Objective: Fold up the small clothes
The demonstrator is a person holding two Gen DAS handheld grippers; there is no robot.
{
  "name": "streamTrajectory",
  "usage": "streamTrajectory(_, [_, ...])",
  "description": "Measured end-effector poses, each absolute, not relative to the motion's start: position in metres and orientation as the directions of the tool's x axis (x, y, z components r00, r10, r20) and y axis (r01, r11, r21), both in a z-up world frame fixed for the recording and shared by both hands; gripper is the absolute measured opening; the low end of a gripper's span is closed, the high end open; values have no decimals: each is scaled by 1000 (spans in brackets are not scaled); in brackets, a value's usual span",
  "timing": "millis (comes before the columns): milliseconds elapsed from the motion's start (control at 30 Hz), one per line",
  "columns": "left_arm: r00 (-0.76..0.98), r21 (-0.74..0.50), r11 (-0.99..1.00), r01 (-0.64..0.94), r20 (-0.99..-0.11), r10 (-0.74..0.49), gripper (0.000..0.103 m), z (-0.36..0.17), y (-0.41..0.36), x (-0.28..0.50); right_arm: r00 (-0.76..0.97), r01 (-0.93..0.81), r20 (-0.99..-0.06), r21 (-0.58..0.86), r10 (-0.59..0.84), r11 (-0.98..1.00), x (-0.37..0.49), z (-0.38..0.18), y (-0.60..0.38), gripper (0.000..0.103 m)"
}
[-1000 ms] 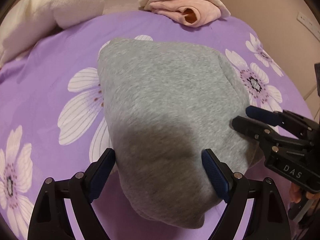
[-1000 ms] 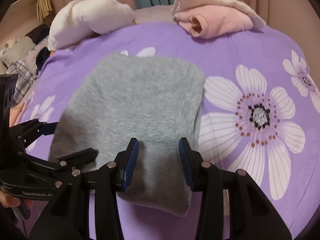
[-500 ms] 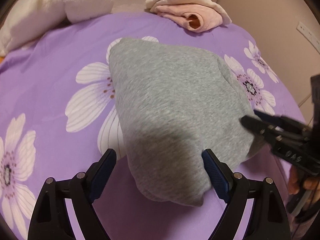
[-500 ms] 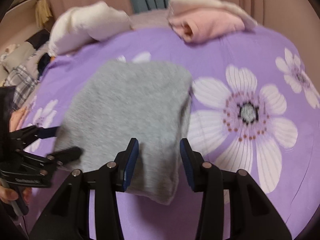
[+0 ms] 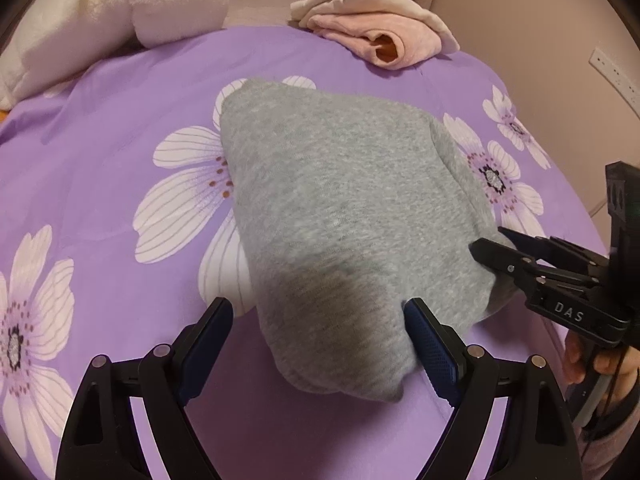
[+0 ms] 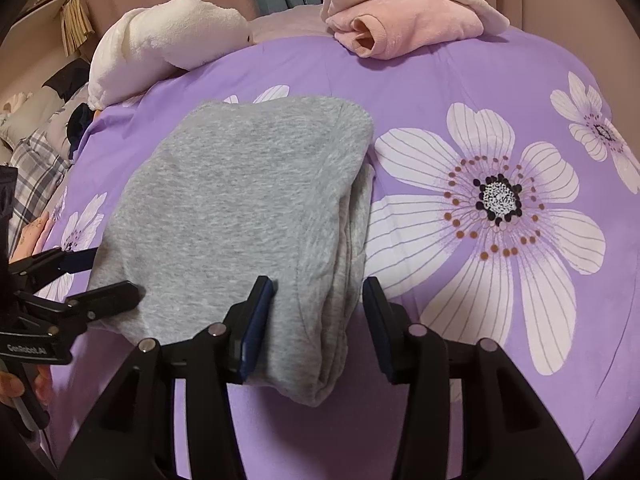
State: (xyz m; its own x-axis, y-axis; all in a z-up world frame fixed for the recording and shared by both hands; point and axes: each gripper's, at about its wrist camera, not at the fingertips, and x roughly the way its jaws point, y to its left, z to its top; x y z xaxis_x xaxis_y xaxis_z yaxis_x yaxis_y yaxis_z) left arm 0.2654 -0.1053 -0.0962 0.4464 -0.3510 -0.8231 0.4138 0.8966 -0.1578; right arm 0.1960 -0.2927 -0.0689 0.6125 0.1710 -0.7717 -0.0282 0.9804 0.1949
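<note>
Since the grey garment (image 5: 352,232) lies folded flat on the purple bedspread (image 5: 100,168), the left gripper (image 5: 320,344) gapes around its near edge and the right gripper's (image 6: 320,320) jaws are opening off the corner, apparently releasing it.

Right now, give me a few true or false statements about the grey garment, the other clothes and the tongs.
1. The grey garment lies folded on a purple flowered cover. True.
2. A pink garment lies on top of the grey one. False: it sits apart, at the far edge.
3. The left tongs are clamped shut on the cloth. False: they stand wide open.
4. The grey garment's near edge lies between the right tongs, which are opening. True.
</note>
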Motion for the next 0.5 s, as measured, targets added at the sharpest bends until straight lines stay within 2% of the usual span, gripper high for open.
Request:
streamTrajectory(200, [439, -199, 897, 394, -817, -374, 88, -95, -94, 270, 608, -18, -774, 210, 178, 977, 197, -72, -295, 49])
streamTrajectory(500, [431, -195, 899, 391, -825, -366, 88, -101, -97, 272, 601, -14, -779, 215, 180, 977, 199, -75, -298, 52])
